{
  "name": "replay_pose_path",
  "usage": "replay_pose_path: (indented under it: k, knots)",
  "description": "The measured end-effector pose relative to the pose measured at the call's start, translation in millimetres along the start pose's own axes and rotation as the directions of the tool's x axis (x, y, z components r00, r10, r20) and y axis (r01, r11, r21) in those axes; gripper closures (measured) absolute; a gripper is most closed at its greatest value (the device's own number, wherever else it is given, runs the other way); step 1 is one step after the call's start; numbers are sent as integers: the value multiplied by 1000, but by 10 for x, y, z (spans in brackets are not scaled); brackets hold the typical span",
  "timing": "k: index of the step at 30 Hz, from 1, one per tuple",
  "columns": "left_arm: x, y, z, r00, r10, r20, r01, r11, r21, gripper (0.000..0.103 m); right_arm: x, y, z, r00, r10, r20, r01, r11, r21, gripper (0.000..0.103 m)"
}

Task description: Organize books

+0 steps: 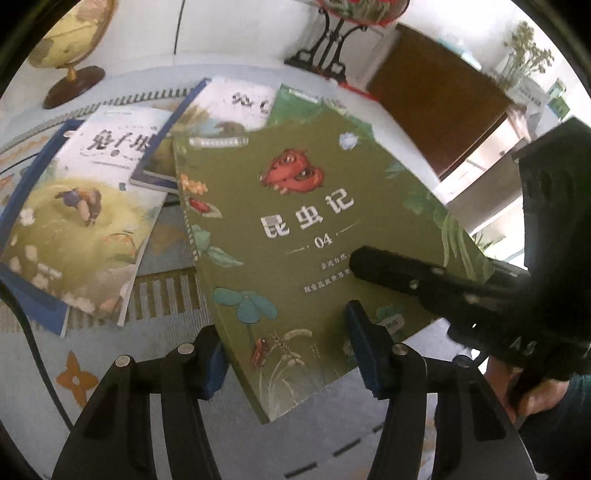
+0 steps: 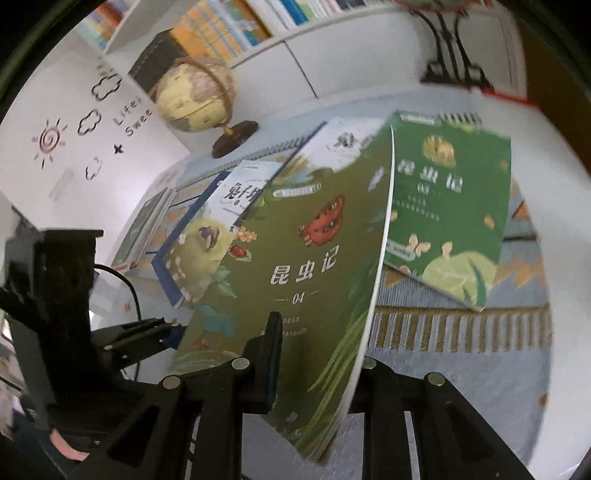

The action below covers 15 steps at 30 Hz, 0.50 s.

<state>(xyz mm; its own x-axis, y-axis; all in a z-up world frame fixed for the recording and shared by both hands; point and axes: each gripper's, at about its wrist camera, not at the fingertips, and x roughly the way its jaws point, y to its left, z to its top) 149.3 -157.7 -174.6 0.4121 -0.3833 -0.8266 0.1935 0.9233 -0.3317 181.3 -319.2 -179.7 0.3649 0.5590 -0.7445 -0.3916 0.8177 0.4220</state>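
An olive-green book with a red insect and "04" on its cover is held tilted above the patterned rug. My left gripper is shut on its lower spine side, one blue pad on the cover and the other at the edge. My right gripper clamps the page edge from the right. In the right wrist view the olive-green book bends between the fingers of my right gripper, and my left gripper pinches its left edge. A bright green book lies flat on the rug.
A white-and-yellow rabbit book and a blue-edged book lie overlapping on the rug. A globe stands by the white wall, with a filled bookshelf above. A black stand and a brown cabinet are behind. A cable crosses the left.
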Motion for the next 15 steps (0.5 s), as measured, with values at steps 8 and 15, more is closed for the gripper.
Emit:
replay_pose_path:
  k: [8, 15]
  knots:
    - [-484, -95, -107, 995, 22, 94, -18, 999, -43, 49, -341, 288, -117, 1000, 16, 19, -12, 988, -153, 80]
    - [-1040, -170, -310, 979, 95, 180, -78, 992, -96, 49, -607, 649, -216, 997, 75, 36, -64, 968, -241, 80]
